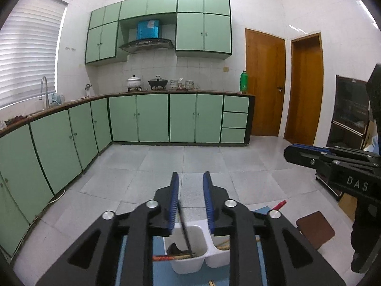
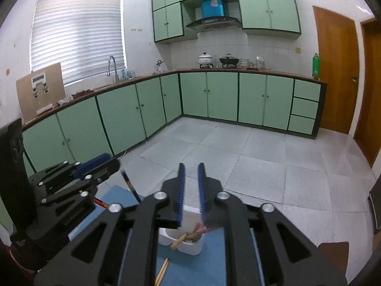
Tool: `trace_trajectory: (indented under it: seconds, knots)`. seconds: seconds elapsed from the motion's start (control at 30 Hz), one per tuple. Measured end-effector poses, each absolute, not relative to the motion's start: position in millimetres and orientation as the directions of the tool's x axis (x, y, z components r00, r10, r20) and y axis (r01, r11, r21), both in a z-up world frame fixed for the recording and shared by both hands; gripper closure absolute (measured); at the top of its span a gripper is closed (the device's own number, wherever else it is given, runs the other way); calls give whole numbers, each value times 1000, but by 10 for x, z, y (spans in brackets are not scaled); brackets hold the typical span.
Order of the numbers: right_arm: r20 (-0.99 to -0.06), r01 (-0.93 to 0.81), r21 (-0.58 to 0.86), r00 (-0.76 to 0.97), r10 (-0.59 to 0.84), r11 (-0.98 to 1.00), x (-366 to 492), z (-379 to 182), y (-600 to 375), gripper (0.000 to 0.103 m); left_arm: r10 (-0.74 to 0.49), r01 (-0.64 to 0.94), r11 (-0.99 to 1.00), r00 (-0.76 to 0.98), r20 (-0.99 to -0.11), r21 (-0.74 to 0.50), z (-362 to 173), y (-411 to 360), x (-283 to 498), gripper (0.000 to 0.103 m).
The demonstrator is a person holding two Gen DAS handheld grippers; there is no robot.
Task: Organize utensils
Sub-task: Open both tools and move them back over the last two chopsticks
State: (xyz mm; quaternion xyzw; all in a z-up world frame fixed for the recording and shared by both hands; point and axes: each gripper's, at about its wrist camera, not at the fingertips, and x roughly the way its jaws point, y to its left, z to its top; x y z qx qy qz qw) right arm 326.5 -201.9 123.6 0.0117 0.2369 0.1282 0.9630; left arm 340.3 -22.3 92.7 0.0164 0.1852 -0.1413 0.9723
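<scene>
A white two-compartment utensil holder (image 1: 209, 255) stands on a blue mat (image 1: 162, 271) below my left gripper (image 1: 191, 201). Its left compartment holds a dark spoon, red and wooden chopsticks and a thin black utensil (image 1: 184, 226) that leans up against the left finger's pad. The left jaws are apart and grip nothing. My right gripper (image 2: 191, 188) is open above the same holder (image 2: 190, 245), which shows wooden and red chopsticks (image 2: 190, 236). A wooden chopstick pair (image 2: 163, 270) lies on the mat (image 2: 202, 269). The left gripper (image 2: 95, 169) shows to the left with the black utensil (image 2: 131, 187).
The right gripper (image 1: 333, 164) shows at the right of the left wrist view. A brown stool (image 1: 315, 228) stands right of the mat. A dark cabinet (image 1: 347, 112) is at the right. Green kitchen cabinets (image 1: 166, 116), counter and tiled floor lie ahead.
</scene>
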Motion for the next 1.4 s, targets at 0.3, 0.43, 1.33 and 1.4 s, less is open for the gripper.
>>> trace_trajectory:
  seconds: [0.3,0.43,1.33,1.4]
  knots:
    - [-388,-199,89,896,218,976,2521,1229,-2241,32,-263,274,962,901,-344,-15,953,-70,2722,42]
    - [-385,-191,73,900,205,979,2123,983,-2248,18,-248,253,967,898,-363,-36,739,2,2390,34]
    - [-761,-219,72,619,196,973,1157,-1273,-1417,23,-118,144,989,687,-717,-25,-1138,248,1583,26]
    - [-768,-222,69,610,194,973,1143,-1312,-1369,26,-117,142,990,683,-721,-27,-1170,260,1554,26]
